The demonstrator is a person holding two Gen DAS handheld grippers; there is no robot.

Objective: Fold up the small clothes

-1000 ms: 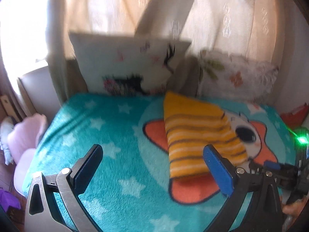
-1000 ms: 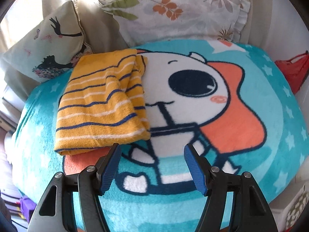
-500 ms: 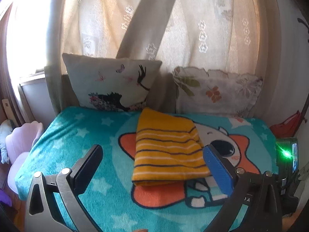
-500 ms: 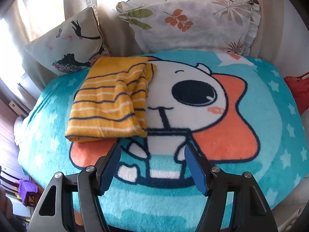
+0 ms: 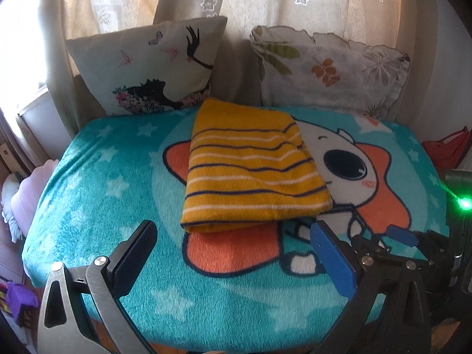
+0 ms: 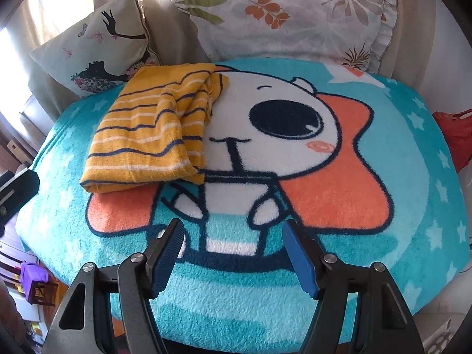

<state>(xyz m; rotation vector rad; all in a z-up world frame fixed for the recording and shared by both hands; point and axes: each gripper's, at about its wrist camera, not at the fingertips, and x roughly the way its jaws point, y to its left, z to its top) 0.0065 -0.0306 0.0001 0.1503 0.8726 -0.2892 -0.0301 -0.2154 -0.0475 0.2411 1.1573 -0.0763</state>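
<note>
A folded yellow garment with navy and white stripes [image 5: 250,171] lies flat on a teal cartoon blanket [image 5: 97,194]. It also shows in the right wrist view [image 6: 150,129], left of the blanket's [image 6: 398,244] white cartoon face. My left gripper [image 5: 233,253] is open and empty, hovering just in front of the garment's near edge. My right gripper [image 6: 233,253] is open and empty above the blanket's front part, to the right of and nearer than the garment. The right gripper also shows in the left wrist view [image 5: 392,236], at the lower right.
Two pillows lean against the curtain at the back: a butterfly one [image 5: 153,65] on the left and a leaf-print one [image 5: 330,70] on the right. A red item [image 6: 454,135] lies off the blanket's right edge. Purple clutter [image 6: 32,277] sits on the floor at the left.
The left gripper swung through a wider view and came back closer to the garment's front edge. The right gripper drew back a little. Both stayed open; the garment has not moved.
</note>
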